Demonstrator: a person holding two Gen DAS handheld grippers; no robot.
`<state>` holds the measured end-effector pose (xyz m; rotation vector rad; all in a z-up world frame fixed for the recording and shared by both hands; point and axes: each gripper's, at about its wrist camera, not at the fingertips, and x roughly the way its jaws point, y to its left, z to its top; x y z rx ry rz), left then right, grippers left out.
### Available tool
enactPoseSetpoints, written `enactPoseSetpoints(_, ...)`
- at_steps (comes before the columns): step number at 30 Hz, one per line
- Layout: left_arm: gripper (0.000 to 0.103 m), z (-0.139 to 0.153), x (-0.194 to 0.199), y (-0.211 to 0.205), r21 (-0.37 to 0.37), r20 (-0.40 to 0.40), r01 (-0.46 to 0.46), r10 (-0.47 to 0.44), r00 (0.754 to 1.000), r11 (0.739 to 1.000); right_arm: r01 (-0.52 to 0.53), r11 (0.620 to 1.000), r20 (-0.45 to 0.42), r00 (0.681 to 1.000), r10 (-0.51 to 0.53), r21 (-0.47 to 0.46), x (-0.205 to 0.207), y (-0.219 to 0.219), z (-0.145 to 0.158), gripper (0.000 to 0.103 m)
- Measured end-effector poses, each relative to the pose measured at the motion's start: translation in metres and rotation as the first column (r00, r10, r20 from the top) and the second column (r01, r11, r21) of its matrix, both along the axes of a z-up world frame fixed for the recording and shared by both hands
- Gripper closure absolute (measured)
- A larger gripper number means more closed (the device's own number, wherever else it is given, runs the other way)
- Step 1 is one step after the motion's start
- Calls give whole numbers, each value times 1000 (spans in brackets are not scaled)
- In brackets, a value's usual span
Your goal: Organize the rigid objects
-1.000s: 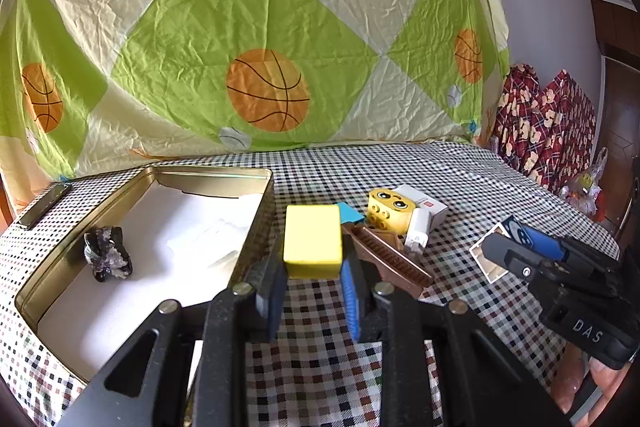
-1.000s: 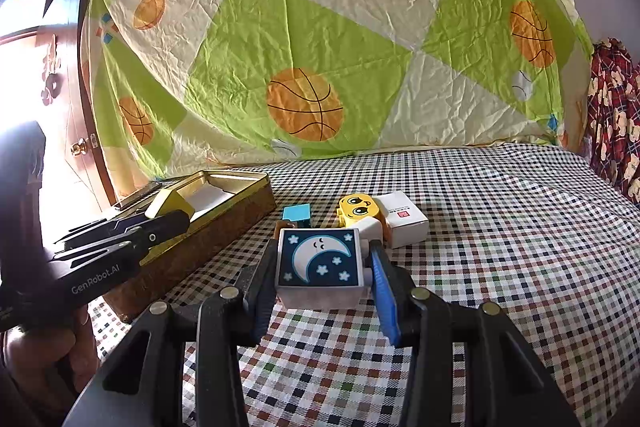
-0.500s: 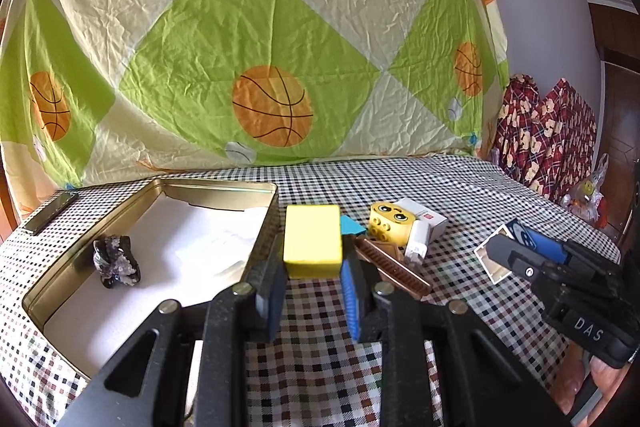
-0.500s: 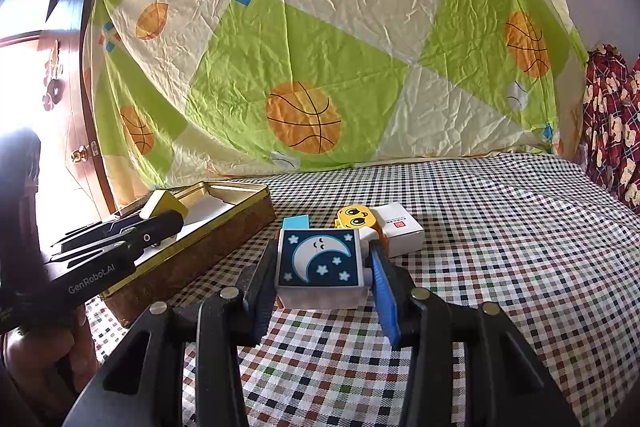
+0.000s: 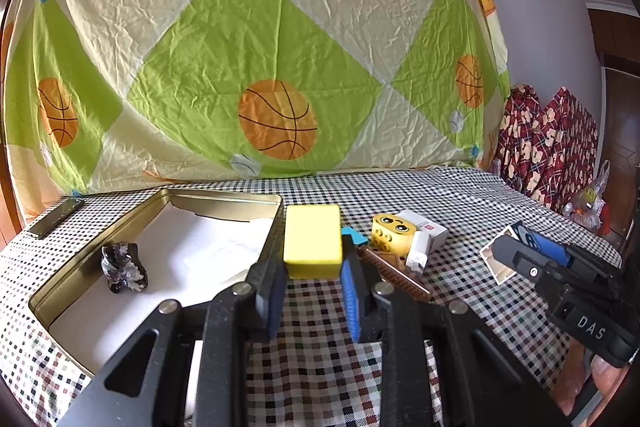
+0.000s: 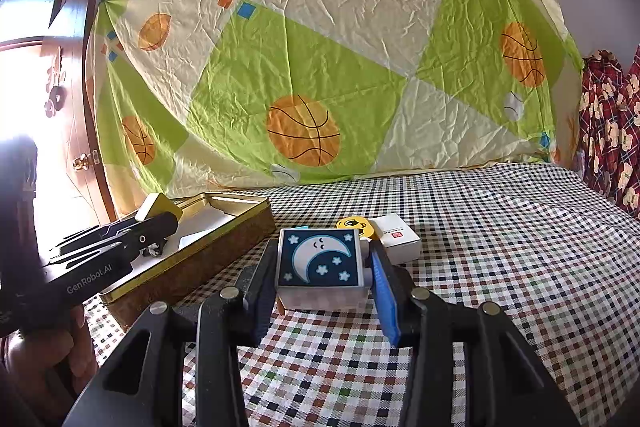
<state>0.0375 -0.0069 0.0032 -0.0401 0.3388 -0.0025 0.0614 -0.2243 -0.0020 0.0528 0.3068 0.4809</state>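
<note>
My left gripper (image 5: pixel 312 269) is shut on a plain yellow block (image 5: pixel 312 245), held just above the right rim of the gold tin tray (image 5: pixel 224 195). In the right wrist view the left gripper (image 6: pixel 160 217) and its yellow block (image 6: pixel 154 207) hang over the tray (image 6: pixel 200 267). My right gripper (image 6: pixel 322 271) is shut on a block with a moon and stars on a blue face (image 6: pixel 320 261), above the checkered cloth. From the left wrist view, the right gripper (image 5: pixel 516 261) sits at the right with that block (image 5: pixel 498 261). A dark stone (image 5: pixel 123 267) lies in the tray.
Between the grippers lies a pile: a yellow face block (image 5: pixel 390 229), a white box (image 5: pixel 426 229), a brown comb (image 5: pixel 394 273), a blue piece (image 5: pixel 354 235). A flat dark bar (image 5: pixel 56 217) rests at the table's left edge. A basketball sheet (image 5: pixel 280 67) hangs behind.
Both grippers have tipped upward a little, so the table sits lower in both views. Each still grips its block in the same place.
</note>
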Motion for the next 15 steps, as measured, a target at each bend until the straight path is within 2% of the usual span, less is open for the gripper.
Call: enactPoseSetpoints(15,80,3,-6,2,-3,37,-13,13,999,1000,15,1000,53,998,-15,15,-8,-1,2,58)
